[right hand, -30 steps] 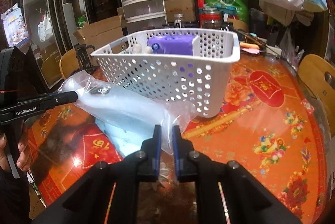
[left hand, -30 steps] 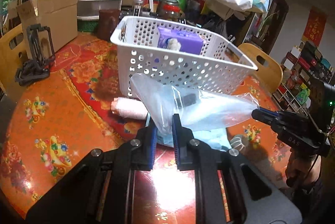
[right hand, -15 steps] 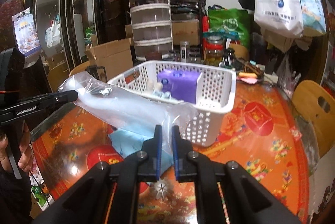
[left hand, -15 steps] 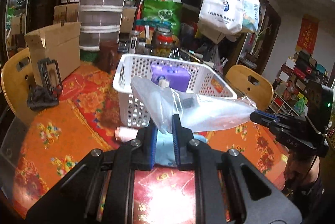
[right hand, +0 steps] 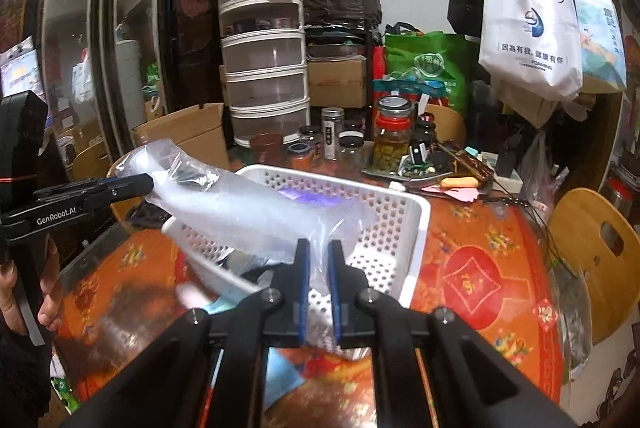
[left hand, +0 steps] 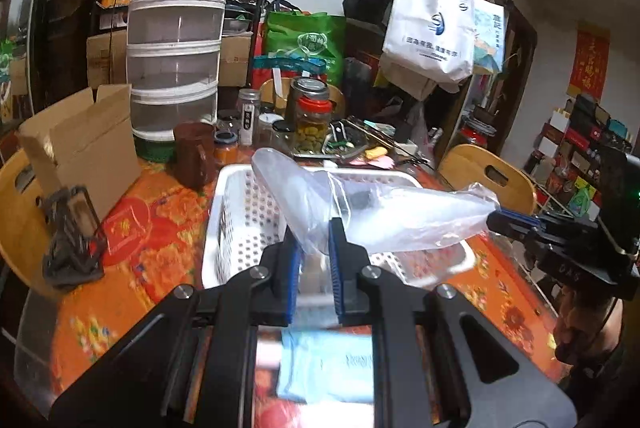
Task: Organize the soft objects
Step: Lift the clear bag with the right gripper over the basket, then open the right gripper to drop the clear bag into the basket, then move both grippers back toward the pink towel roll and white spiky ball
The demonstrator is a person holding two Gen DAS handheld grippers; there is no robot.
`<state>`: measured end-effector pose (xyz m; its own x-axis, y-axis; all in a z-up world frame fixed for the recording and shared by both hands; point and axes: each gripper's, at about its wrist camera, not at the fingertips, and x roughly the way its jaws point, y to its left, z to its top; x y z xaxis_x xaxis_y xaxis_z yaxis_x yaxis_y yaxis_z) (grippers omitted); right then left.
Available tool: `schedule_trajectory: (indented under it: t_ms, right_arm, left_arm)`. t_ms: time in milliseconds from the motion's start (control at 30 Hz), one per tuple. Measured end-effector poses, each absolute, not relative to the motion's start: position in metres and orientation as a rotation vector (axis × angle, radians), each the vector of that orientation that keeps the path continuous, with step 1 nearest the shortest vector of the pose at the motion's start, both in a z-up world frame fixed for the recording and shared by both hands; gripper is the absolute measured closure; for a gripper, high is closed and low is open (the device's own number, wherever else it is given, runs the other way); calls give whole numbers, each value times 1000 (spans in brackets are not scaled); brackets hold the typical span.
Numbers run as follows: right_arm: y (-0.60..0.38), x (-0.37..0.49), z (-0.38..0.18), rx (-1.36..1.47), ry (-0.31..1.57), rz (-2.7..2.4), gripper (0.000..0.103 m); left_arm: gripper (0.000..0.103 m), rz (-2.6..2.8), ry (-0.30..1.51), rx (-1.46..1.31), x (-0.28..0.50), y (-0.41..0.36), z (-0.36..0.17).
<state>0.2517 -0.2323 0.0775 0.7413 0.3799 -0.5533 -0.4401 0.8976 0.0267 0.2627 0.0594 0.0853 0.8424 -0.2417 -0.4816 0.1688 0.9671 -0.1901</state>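
Both grippers have lifted the plastic bag, seemingly above the basket.

Two fisheye views are given, one from each handheld gripper, and each is aimed forward and somewhat downward along its own two fingers, which fill the lower foreground. From the left wrist the white perforated basket is seen close ahead, with the right gripper entering at the right edge. From the right wrist the same basket is viewed from the opposite flank – the left gripper enters at the left edge. Shared by both views are the clear plastic bag stretched above the basket, the red patterned table and the stacked drawer tower behind – all near the lenses.
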Motion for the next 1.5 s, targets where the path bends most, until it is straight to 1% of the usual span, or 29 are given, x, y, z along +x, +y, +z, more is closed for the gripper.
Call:
schedule_trajectory:
  t_ms: [133,400,467,500,533,567,600,633,667,700,800,833,933,1033,1200,1500]
  right_arm:
    - [-232,287,69,-89,623,441,96]
    - [-221,324,31,-123,696,414,96]
    - [-217,328,21,-146,709,395,96]
    - [-216,329,19,-159,709,380,95]
    - [-216,329,17,-166,703,367,92]
    - [-216,329,16,-168,700,356,84]
    - [-218,328,16,-162,696,359,77]
    - [-219,326,17,-151,689,366,54]
    - [-221,323,19,-147,676,365,30]
    - [-222,321,22,-149,660,360,23]
    - [-225,310,28,-140,637,359,14]
    - [-228,305,29,-134,633,364,9]
    - [-237,288,34,-107,615,366,7]
    - [-245,269,37,-83,592,355,2]
    - [-253,249,42,-48,571,355,2]
    - [-249,226,37,-40,570,382,0]
  left_arm:
    - [91,-190,553,-116,311,55,85]
    - [90,-144,647,-71,382,51,42]
    - [85,-137,657,-64,387,52,31]
    - [73,-140,664,-65,391,53,26]
    - [50,-133,667,-60,391,53,22]
    - [36,-112,666,-52,391,55,18]
    - [18,-96,661,-44,392,57,15]
    - [14,-81,643,-39,391,59,13]
    - [14,-72,619,-39,388,62,13]
    - [14,-68,597,-40,384,64,14]
    - [13,-76,587,-55,375,71,18]
    - [12,-75,585,-53,372,73,19]
    - [11,-59,573,-26,354,77,21]
    - [10,-46,573,-21,331,82,22]
    - [10,-32,580,-58,293,93,22]
    - [10,-24,609,-61,252,97,13]
